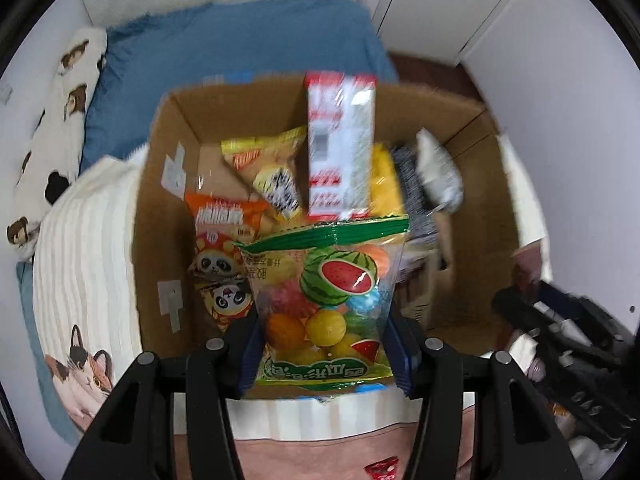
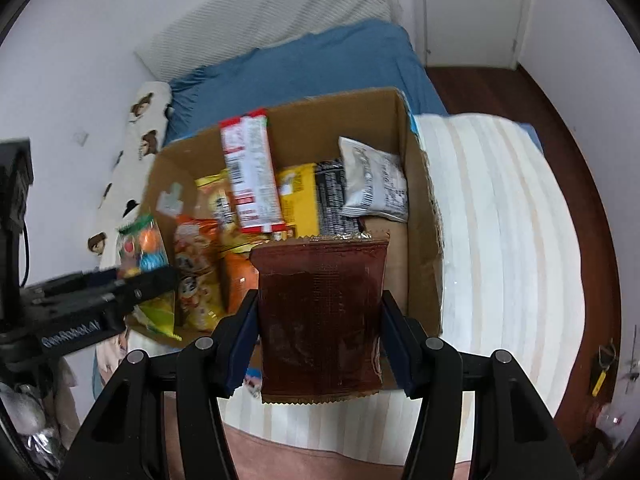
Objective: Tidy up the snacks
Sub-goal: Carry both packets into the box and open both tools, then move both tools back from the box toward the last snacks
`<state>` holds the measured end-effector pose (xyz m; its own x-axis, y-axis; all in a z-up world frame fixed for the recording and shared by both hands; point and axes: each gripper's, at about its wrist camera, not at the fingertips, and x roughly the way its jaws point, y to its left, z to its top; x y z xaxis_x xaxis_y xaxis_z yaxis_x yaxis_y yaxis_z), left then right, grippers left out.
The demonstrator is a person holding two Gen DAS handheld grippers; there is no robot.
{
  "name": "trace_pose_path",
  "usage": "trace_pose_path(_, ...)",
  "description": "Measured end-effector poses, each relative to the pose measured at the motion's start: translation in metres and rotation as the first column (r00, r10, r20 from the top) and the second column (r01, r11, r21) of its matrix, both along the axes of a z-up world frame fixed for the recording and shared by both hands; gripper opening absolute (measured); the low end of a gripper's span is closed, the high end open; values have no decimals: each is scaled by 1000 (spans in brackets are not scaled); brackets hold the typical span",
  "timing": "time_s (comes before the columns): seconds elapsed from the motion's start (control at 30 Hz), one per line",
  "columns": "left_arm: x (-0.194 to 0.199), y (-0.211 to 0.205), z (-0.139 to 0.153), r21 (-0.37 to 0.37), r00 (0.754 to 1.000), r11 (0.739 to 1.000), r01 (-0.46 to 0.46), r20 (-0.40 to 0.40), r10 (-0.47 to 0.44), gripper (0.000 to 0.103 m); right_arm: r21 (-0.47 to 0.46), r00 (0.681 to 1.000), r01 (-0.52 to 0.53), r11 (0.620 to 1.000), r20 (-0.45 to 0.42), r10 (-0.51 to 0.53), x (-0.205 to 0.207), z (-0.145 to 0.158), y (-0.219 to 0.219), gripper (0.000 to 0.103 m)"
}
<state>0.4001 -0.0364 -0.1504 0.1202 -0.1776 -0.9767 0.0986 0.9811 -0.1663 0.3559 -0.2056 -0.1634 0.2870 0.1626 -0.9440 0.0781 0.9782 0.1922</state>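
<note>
Both held packets above box [image 2: 420, 216] rim, seemingly.

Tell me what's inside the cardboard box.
The cardboard box holds snack packs: a red-and-white box, yellow pack, silver pouch and orange bags. The held packets hide its near part.

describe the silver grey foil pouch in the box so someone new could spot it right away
Find the open brown cardboard box on the bed. Look to its far right corner, beside the black printed packet. There the silver grey foil pouch leans on the wall, the only metallic grey pack among yellow, orange and red ones.
</note>
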Motion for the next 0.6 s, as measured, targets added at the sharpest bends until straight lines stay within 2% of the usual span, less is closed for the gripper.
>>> trace_pose_path(0.07,6,2,-16,-2,998,1000,-21,-52,21,51,3,999,29,1000,-27,-29,6,-13,-5,67)
trace_pose_path(0.13,9,5,-30,-15,996,999,-33,-85,31,53,6,998,34,999,-50,-34,11,-21,-6,91)
trace_pose_path(0.17,9,7,-33,-11,995,999,-37,-88,36,57,-1,998,31,1000,-57,-31,12,-24,-6,93)
trace_pose_path(0.23,8,9,-36,-13,996,999,-38,-85,37,63,-20,997,19,1000,-74,-21,12,-28,-5,93)
trace_pose_path(0.27,8,9,-37,-10,996,999,-38,-83,37,73,-22,997,16,1000,-79,-18,13,-31,-5,94)
trace_pose_path(0.3,8,10,-37,-9,996,999,-37,-84,36,87,-24,996,12,1000,-87,-14,13,-33,-4,94)
trace_pose_path(0.33,8,11,-38,-7,996,999,-37,-81,36,91,-27,996,10,1000,-92,-13,12,-35,-3,95)
trace_pose_path(0.43,7,13,-38,13,997,999,-33,-71,34,92,-44,995,-7,999,-99,2,11,-38,2,96)
trace_pose_path(0.6,-2,16,-29,3,999,999,-32,-21,32,92,-69,996,-31,997,-84,25,6,-36,11,96)
